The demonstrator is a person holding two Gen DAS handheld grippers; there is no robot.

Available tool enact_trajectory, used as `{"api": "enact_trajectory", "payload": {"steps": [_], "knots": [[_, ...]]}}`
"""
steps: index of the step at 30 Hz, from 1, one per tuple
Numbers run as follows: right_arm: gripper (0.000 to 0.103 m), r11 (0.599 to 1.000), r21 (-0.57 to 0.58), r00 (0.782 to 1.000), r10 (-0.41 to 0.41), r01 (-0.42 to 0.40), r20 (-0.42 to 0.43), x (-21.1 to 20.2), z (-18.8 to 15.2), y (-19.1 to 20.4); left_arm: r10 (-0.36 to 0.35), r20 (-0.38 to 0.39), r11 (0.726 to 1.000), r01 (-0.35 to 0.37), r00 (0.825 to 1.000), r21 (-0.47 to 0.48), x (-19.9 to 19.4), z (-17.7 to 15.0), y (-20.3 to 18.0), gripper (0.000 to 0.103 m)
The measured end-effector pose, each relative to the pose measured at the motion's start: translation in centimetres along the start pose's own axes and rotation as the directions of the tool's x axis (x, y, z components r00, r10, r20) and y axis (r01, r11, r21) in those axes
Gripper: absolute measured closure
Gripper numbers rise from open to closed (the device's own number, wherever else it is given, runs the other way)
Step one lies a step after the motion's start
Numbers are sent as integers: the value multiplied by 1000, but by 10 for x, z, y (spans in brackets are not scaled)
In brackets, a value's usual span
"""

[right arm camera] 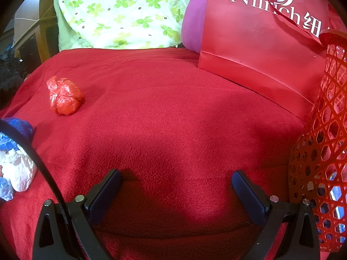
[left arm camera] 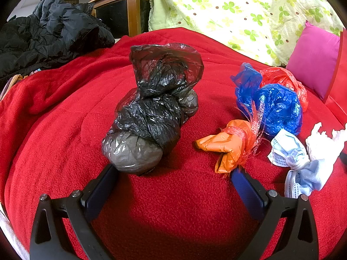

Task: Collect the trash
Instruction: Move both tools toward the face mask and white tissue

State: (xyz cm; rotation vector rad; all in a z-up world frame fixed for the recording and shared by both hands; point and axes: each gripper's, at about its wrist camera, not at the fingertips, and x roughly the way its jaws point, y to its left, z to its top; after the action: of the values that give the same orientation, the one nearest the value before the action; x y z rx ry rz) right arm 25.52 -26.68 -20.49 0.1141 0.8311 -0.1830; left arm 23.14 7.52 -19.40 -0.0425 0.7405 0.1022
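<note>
Left wrist: left tool wide open, empty — crinkled black plastic bundle on fleecy red blanket.

A black jacket (rumpled) lies beside a wooden cabinet.

Bright even light, soft shadows under each tool, fisheye-bent edges (dark corners)
</note>
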Motion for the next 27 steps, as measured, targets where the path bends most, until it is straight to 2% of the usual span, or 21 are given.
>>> {"api": "enact_trajectory", "payload": {"steps": [6,9,11,13,16,17,20,22,25,26,27], "knots": [[0,1000,16,998,20,-19,-60,-6,1,-2,-13,-15,1000,14,1000,12,-9,-5,2,0],[0,1000,-10,994,-2,1,-108,-12,5,8,-4,-26,999,5,1000,49,-20,-10,-1,0],[0,998,-47,996,43,-47,-83,-24,7,20,-9,-16,998,10,1000,54,-33,-13,-2,0],[0,991,-98,995,95,-96,-10,-48,10,35,-16,12,998,15,1000,63,-49,-16,-5,0],[0,965,-160,974,218,-207,55,-78,13,53,-14,41,994,10,999,105,-73,-23,-13,0],[0,950,-171,960,273,-260,61,-87,13,58,-22,45,993,17,999,114,-81,-25,-15,0],[0,913,-173,925,380,-370,24,-94,16,71,-32,59,990,23,998,139,-97,-26,-20,0],[0,895,-172,908,418,-412,3,-94,16,79,-37,59,989,28,998,142,-104,-21,-20,0],[1,882,-181,899,436,-435,-38,-85,18,96,-55,49,991,49,997,122,-108,-12,-17,0],[2,879,-175,895,442,-445,-54,-81,18,101,-55,50,991,49,997,121,-109,-10,-17,0],[11,872,-158,886,456,-464,-90,-73,20,106,-53,50,992,47,997,121,-111,-10,-16,0]]}}
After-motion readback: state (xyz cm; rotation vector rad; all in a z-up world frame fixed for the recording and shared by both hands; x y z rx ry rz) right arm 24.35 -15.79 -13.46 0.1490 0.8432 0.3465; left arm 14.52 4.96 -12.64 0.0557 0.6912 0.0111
